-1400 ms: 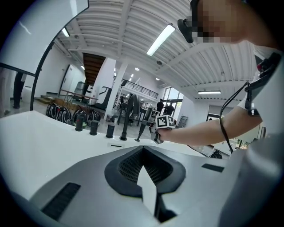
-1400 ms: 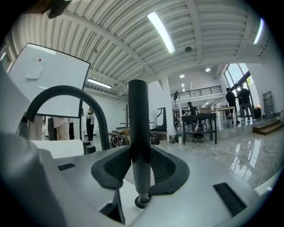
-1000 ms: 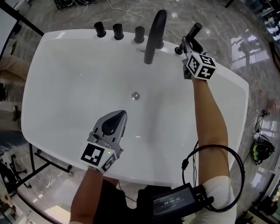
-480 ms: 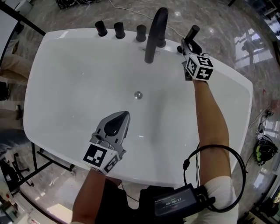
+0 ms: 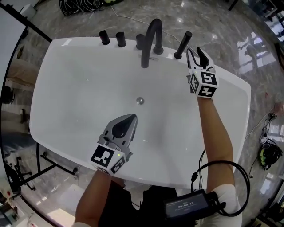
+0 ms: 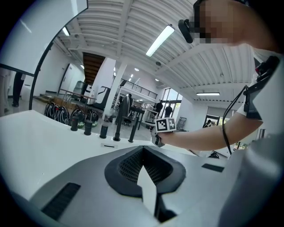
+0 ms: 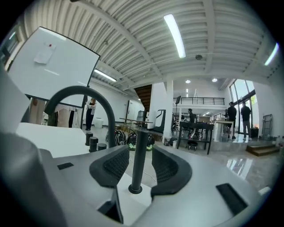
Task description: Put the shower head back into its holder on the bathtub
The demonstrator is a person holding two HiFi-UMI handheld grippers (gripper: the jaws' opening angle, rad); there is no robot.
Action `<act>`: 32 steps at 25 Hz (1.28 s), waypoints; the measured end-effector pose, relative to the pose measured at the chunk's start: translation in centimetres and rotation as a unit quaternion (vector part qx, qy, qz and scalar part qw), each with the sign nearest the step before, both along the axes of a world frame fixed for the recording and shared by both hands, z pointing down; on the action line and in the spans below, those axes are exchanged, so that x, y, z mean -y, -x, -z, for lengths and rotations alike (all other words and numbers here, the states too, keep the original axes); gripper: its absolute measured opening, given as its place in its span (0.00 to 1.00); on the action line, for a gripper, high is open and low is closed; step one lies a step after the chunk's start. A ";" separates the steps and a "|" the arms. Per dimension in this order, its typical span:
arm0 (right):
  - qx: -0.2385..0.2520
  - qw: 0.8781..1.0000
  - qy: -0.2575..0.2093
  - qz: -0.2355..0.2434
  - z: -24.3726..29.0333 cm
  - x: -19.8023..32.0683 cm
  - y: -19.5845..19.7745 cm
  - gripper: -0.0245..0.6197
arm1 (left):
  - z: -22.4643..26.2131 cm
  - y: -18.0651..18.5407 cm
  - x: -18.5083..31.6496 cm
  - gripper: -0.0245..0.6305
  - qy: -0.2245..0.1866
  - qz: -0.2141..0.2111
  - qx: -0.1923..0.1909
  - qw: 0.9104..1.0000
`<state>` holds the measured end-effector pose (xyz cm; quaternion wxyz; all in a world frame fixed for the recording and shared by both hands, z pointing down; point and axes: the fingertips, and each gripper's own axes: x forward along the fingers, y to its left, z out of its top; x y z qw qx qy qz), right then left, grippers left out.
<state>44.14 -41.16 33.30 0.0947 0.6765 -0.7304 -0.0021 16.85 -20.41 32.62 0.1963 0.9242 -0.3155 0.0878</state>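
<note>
The black shower head (image 5: 183,44) stands upright in its holder on the far rim of the white bathtub (image 5: 75,84), right of the spout. My right gripper (image 5: 196,54) sits just right of it, drawn back, its jaws opening with nothing pressed between them. In the right gripper view the shower head (image 7: 139,155) lines up with the gap of the right gripper (image 7: 140,153), and the pads stay off it. My left gripper (image 5: 130,120) hovers over the tub's near side, shut and empty; in its own view the left gripper (image 6: 143,150) shows its tips meeting.
A tall curved black spout (image 5: 151,35) and three black knobs (image 5: 104,37) (image 5: 120,39) (image 5: 140,41) line the far rim. The drain (image 5: 140,101) lies mid-tub. Marble floor surrounds the tub, with cables (image 5: 84,5) beyond it and a black frame (image 5: 49,162) at the left.
My right gripper opened, let go of the shower head and drew back to the right. The shower head stays upright in its holder. My left gripper rose a little.
</note>
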 end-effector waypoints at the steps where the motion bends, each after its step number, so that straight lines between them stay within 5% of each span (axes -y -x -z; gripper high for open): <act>1: -0.009 1.000 -0.006 0.004 1.4 -1.5 0.2 0.29 | 0.9 -0.4 -0.4 0.06 -0.003 -0.001 -0.002 1.000; 10: -0.016 0.998 -0.045 0.046 12.9 -14.9 1.3 0.14 | 10.8 -4.9 -5.3 0.06 -0.040 -0.004 -0.033 0.999; 18: 0.016 0.997 0.002 0.074 19.6 -29.2 2.3 0.06 | 19.9 -7.8 -12.9 0.06 -0.067 -0.022 -0.035 0.997; 25: 0.016 0.999 0.000 0.050 25.4 -40.6 2.6 0.05 | 27.1 -7.6 -16.3 0.06 -0.064 -0.028 -0.064 0.995; 32: 0.057 0.998 -0.008 -0.010 29.0 -48.1 5.0 0.05 | 31.6 -4.3 -18.6 0.06 -0.110 -0.062 -0.051 0.991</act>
